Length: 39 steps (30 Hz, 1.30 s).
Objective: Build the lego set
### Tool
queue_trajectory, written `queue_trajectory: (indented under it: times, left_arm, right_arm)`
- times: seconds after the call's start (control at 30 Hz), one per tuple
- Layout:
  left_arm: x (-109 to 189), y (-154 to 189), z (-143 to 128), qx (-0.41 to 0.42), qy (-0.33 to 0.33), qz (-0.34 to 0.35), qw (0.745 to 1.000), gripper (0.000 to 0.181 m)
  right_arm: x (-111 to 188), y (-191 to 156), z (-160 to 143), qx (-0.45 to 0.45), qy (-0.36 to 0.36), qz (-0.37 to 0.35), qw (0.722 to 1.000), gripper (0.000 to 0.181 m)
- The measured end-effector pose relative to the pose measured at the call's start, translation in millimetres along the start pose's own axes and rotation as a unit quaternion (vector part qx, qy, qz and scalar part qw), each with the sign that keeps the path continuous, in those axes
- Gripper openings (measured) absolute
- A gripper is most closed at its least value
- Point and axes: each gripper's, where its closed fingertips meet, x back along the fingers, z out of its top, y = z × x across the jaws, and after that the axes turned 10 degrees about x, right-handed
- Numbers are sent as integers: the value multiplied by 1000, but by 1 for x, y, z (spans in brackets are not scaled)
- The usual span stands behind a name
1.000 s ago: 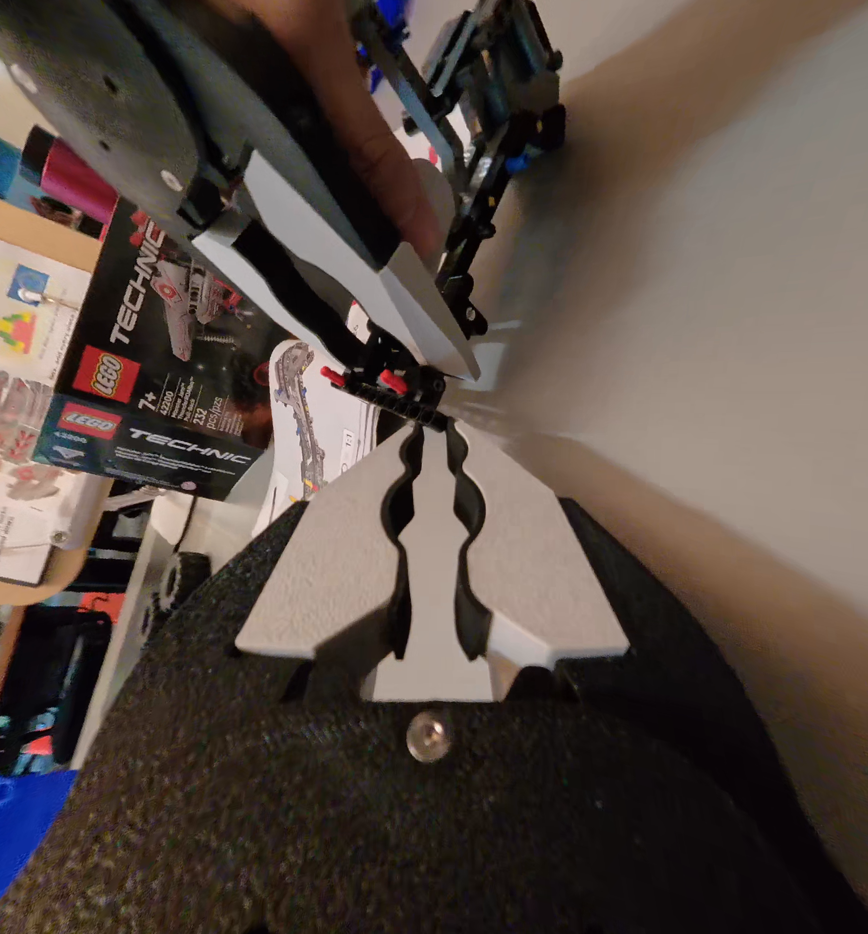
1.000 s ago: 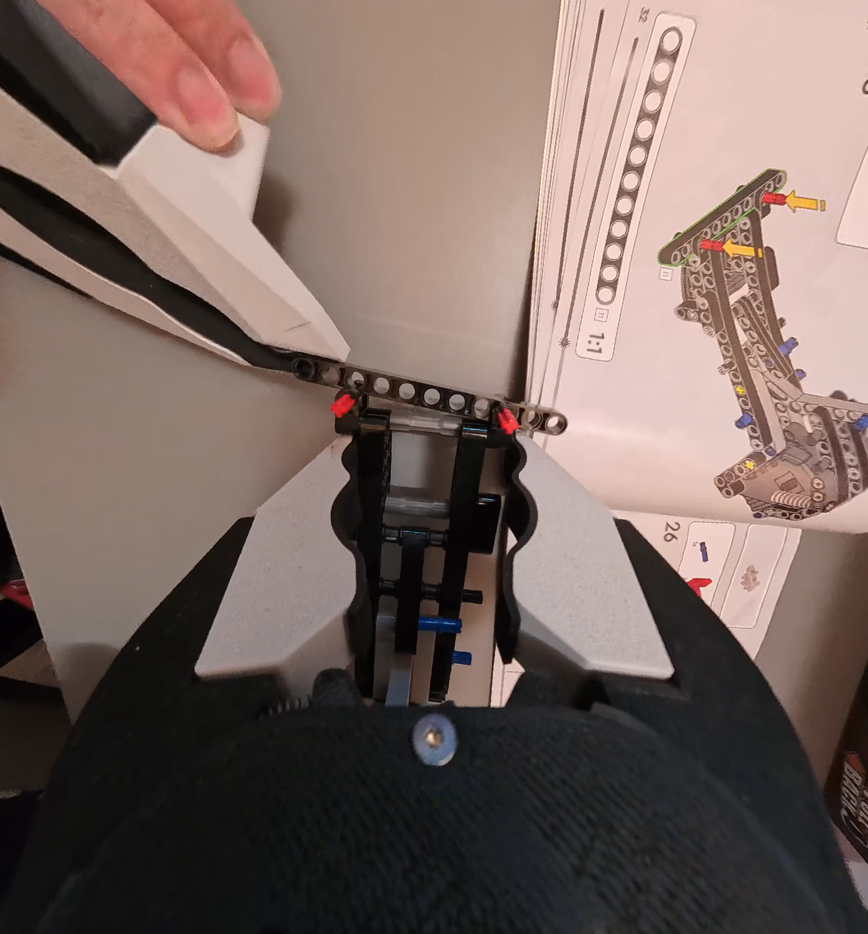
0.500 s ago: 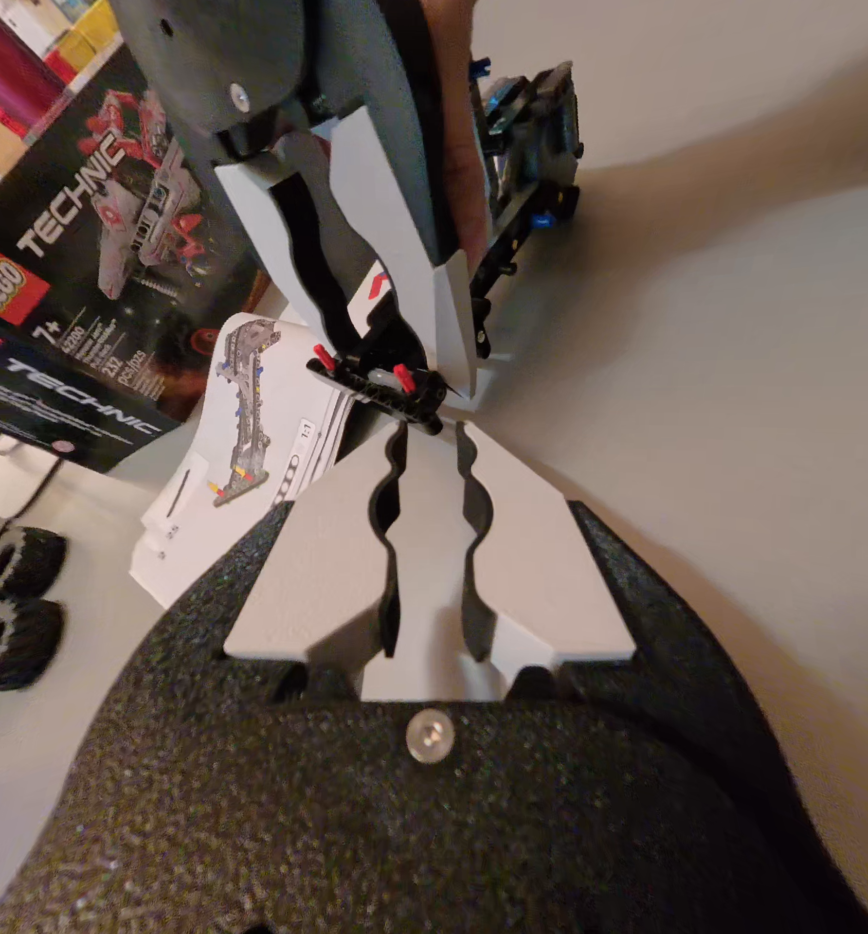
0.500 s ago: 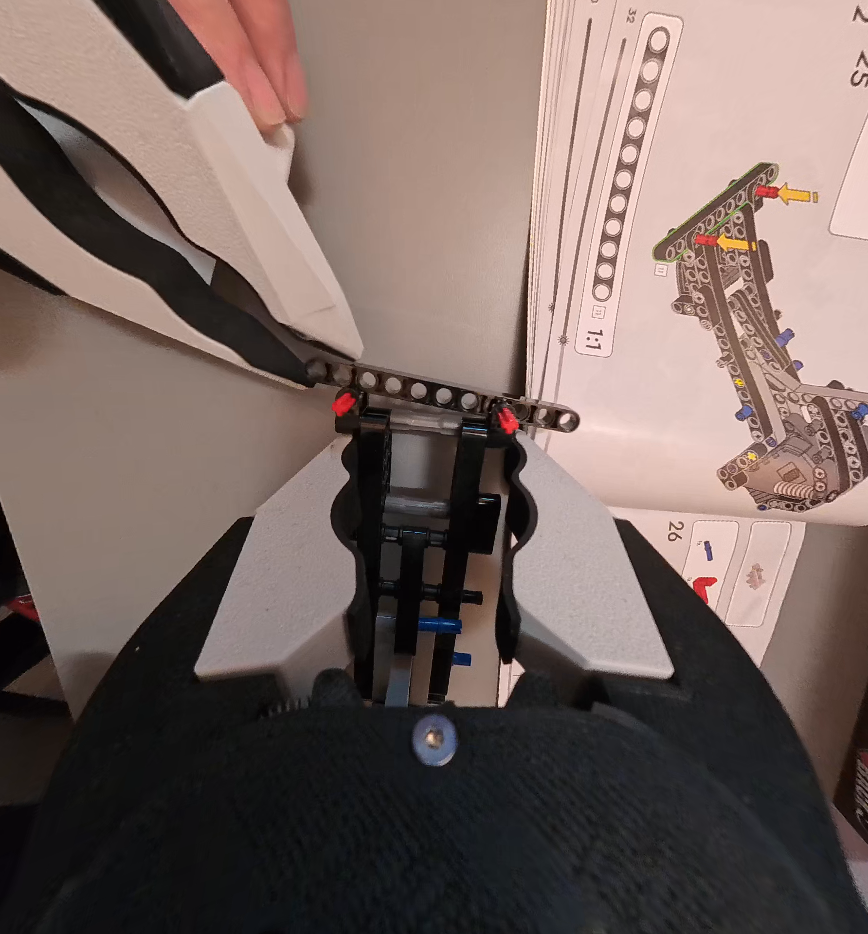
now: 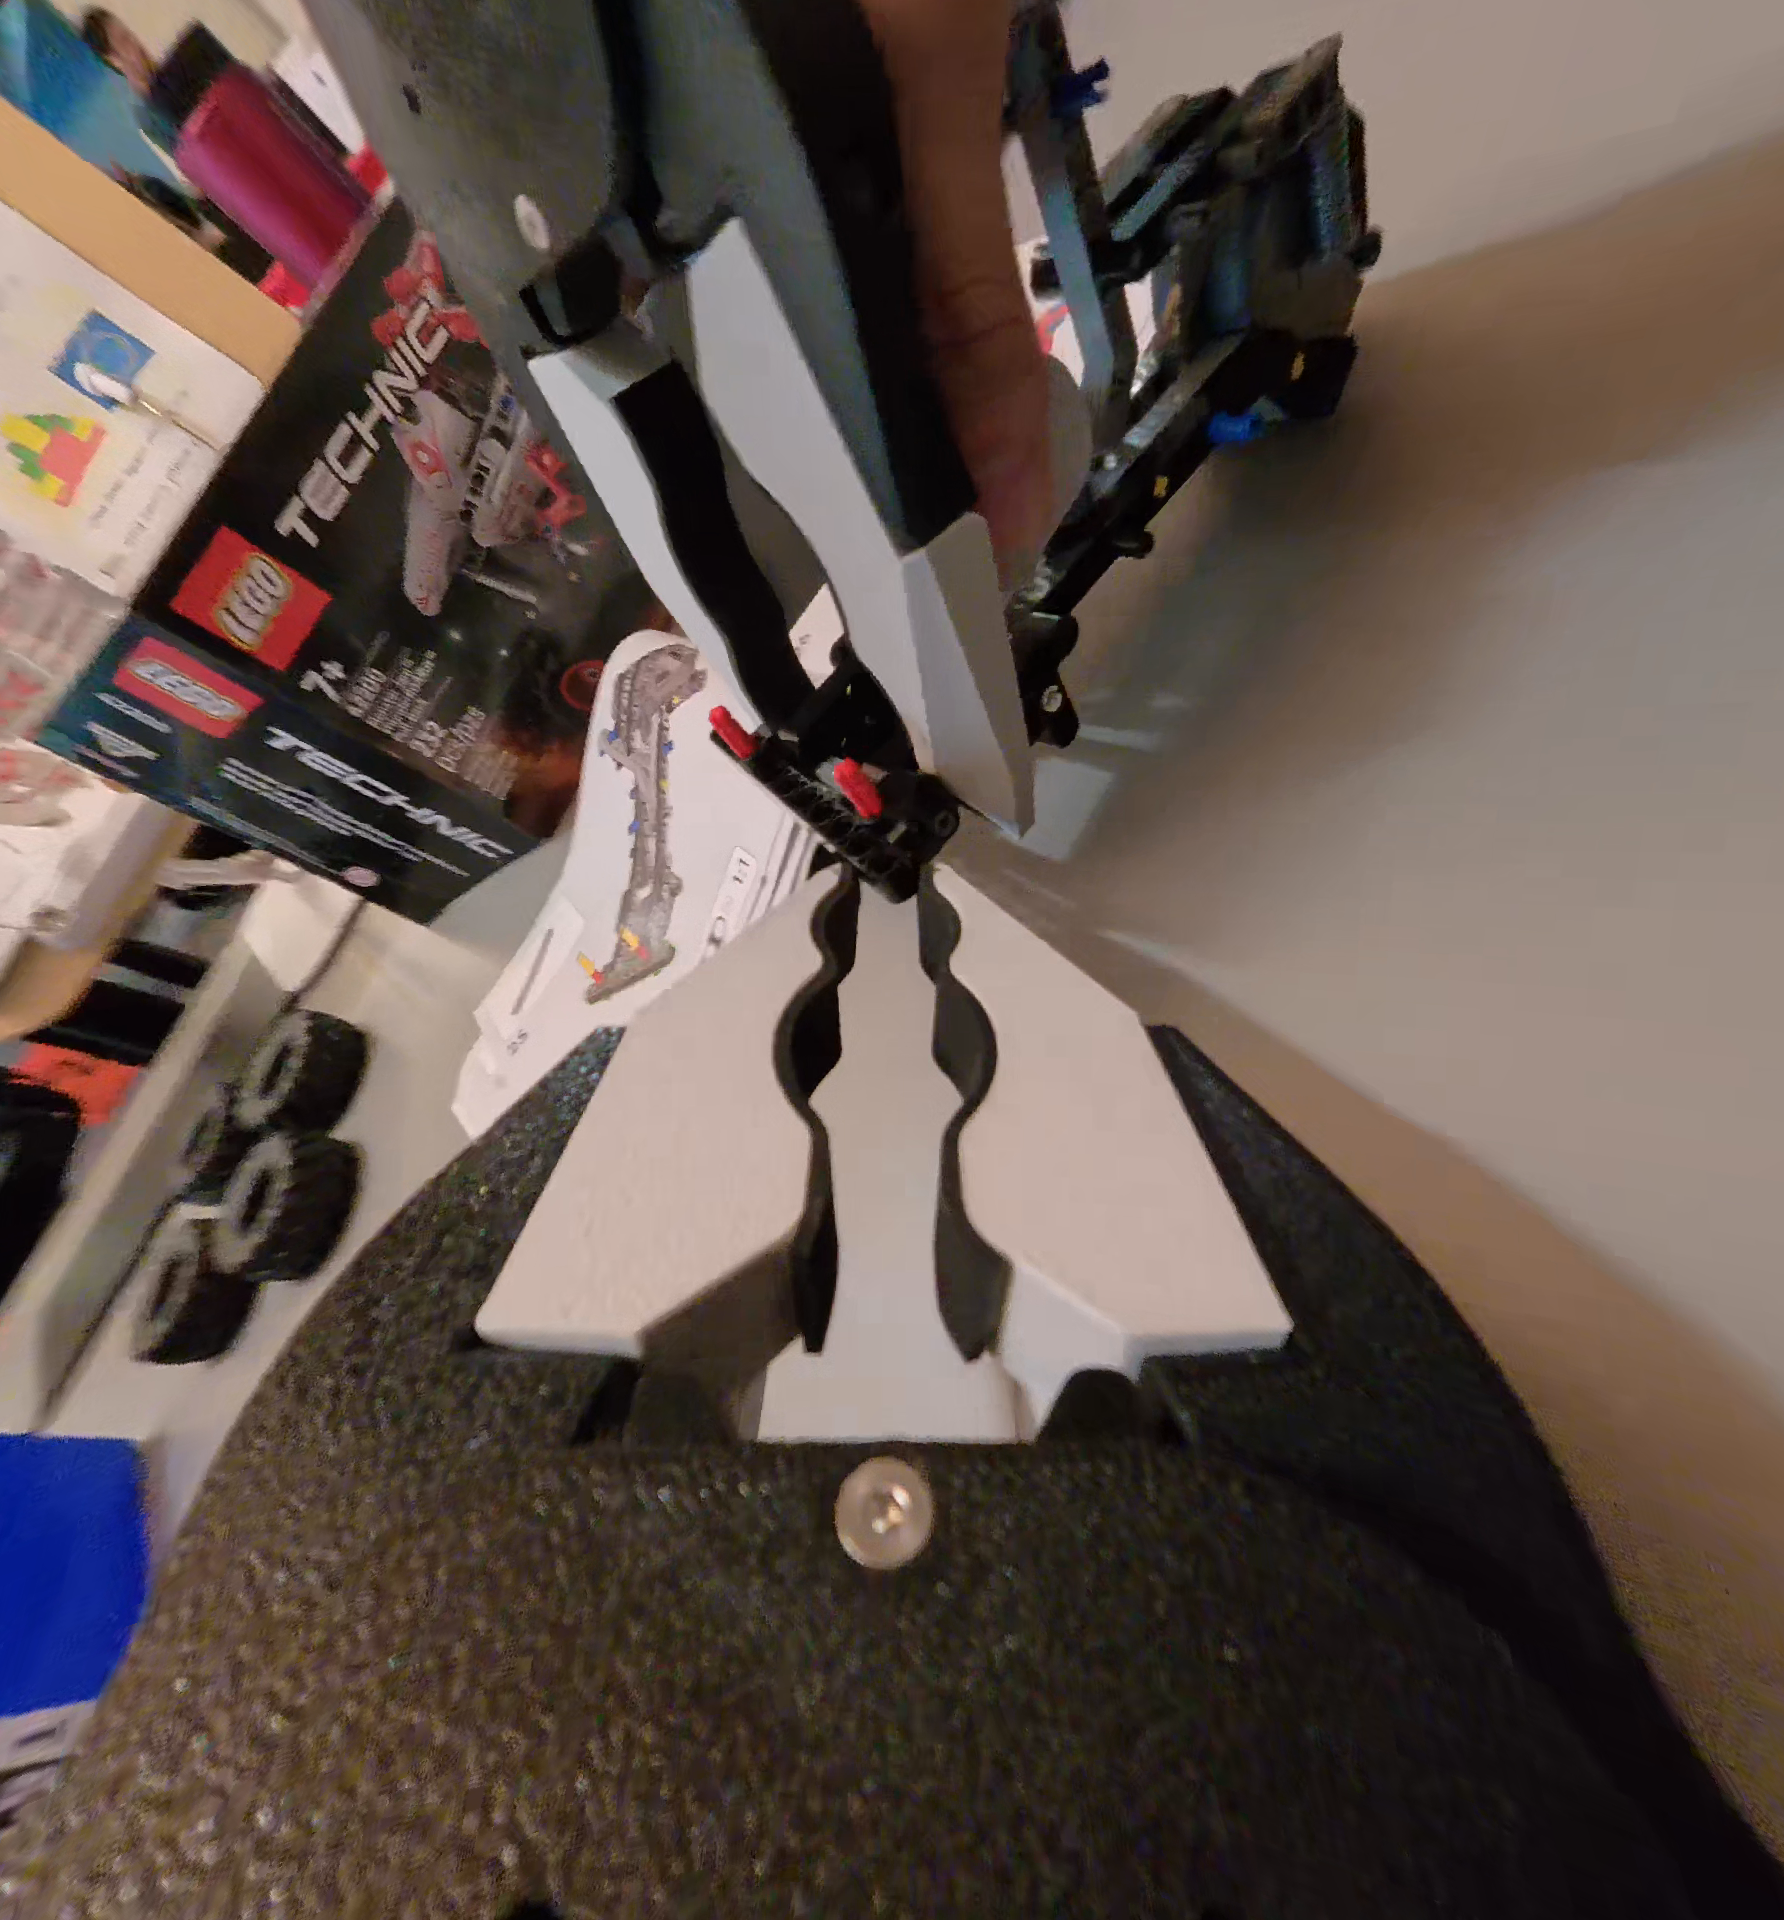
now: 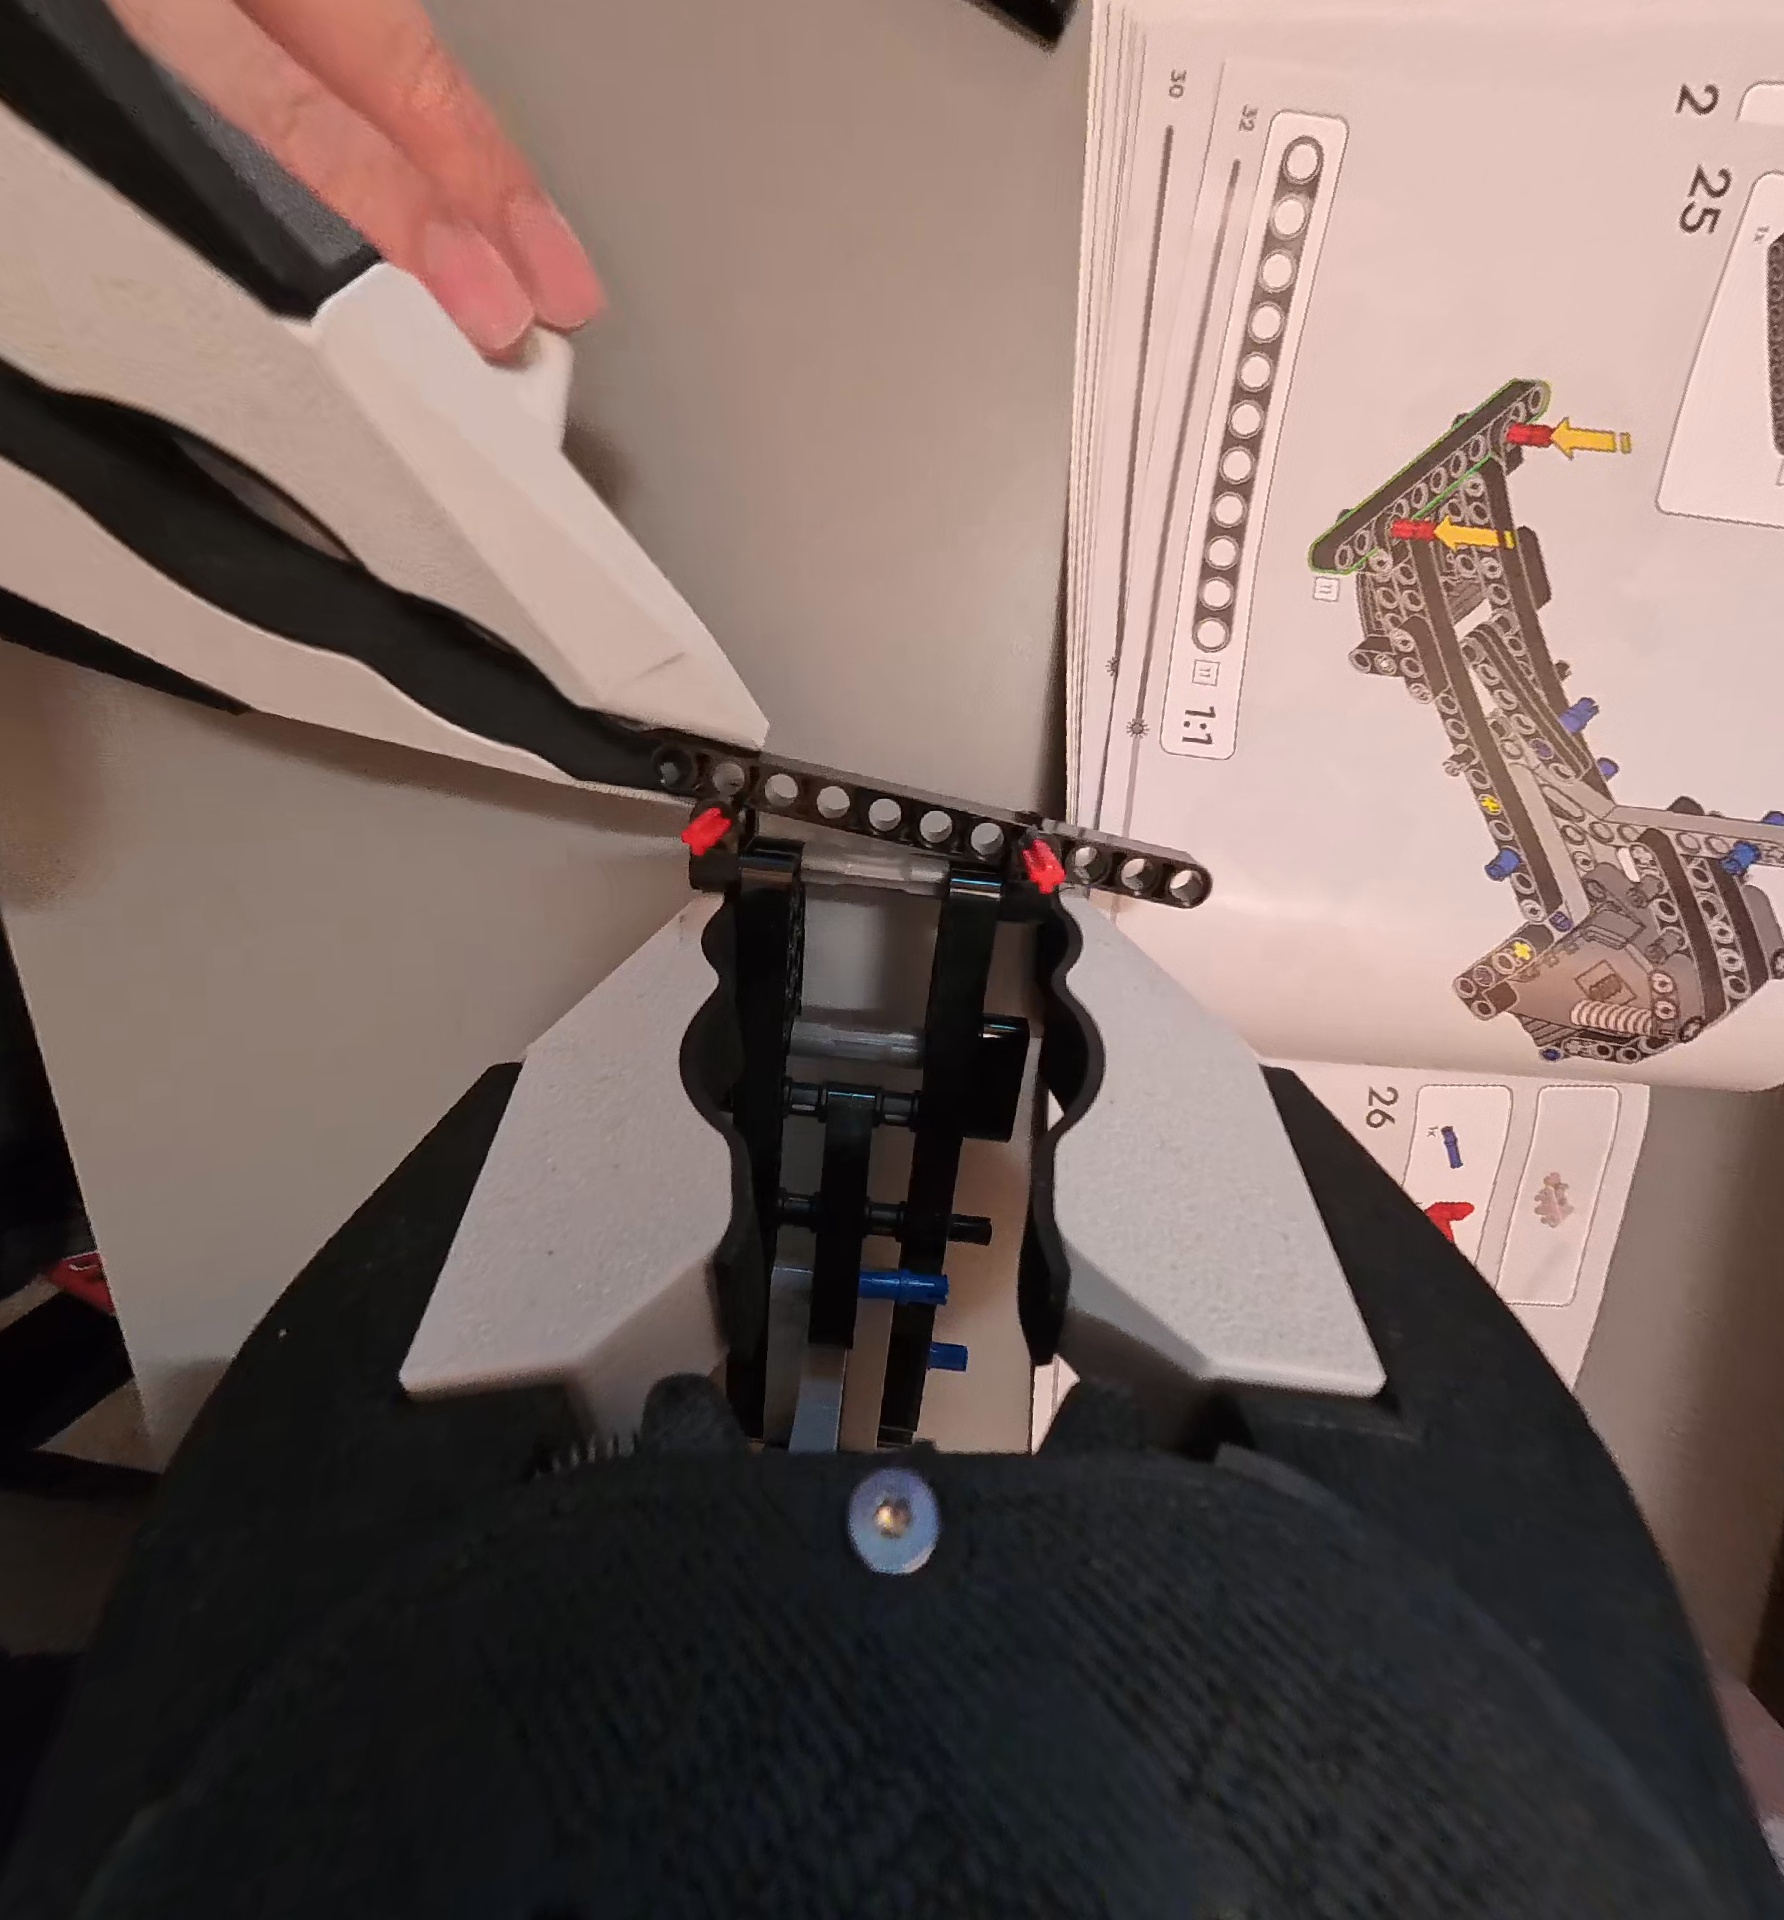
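My right gripper (image 6: 883, 925) is shut on a black lego chassis (image 6: 846, 1143) with blue pins, held lengthwise between its fingers. Two red pins (image 6: 706, 828) stick out at the chassis front end. A long black holed beam (image 6: 935, 826) lies across that front end, against the red pins. My left gripper (image 6: 690, 743) comes in from the upper left and is shut on the beam's left end. In the left wrist view my left gripper (image 5: 883, 894) pinches the beam (image 5: 846, 805), and the right gripper (image 5: 898, 727) reaches down from above with the chassis (image 5: 1179, 436).
An open instruction booklet (image 6: 1490, 623) lies on the grey table (image 5: 1490, 831) to the right of the chassis. A black lego box (image 5: 348, 644) stands behind it, with black tyres (image 5: 275, 1174) near it. A person's fingers (image 6: 472, 239) rest on the left gripper. Only a small space, under 4 cm, lies between the two pairs of fingers.
The left gripper has changed its angle while keeping hold of the beam end. The beam has shifted slightly right across the red pins. The right gripper and chassis have stayed put.
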Motion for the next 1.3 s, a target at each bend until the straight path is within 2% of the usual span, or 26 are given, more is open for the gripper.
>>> queue_trajectory:
  times: [0.13, 0.27, 0.33, 0.4, 0.47, 0.87, 1.03, 1.23, 1.3]
  left_arm:
    - [0, -3, -2, -70, -19, 43, 996, 8]
    - [2, -4, -2, -127, -12, 50, 991, 7]
    - [2, -3, -2, -85, -1, 31, 996, 7]
    - [3, -4, -1, 13, 11, -7, 1000, 7]
    - [3, -8, -1, 73, 20, -19, 997, 7]
    - [7, -10, 4, 186, 45, -55, 980, 8]
    - [7, -13, 5, 153, 50, -23, 987, 7]
    - [7, -15, 5, 37, 38, 24, 998, 7]
    - [7, -14, 5, 44, 35, 20, 998, 7]
  right_arm:
    - [0, 1, 0, -4, 0, 0, 1000, 54]
    - [0, 0, 0, -2, 0, 2, 1000, 54]
    - [0, 0, 0, -4, 0, 2, 1000, 54]
    - [1, 0, 1, -11, 5, -1, 1000, 54]
    - [2, 4, 5, -25, 17, -9, 999, 54]
    - [3, 3, 6, -24, 21, -13, 999, 54]
    - [5, 5, 6, -30, 27, -12, 999, 54]
    - [6, 6, 7, -29, 29, -17, 999, 54]
    - [5, 6, 5, -29, 27, -19, 999, 54]
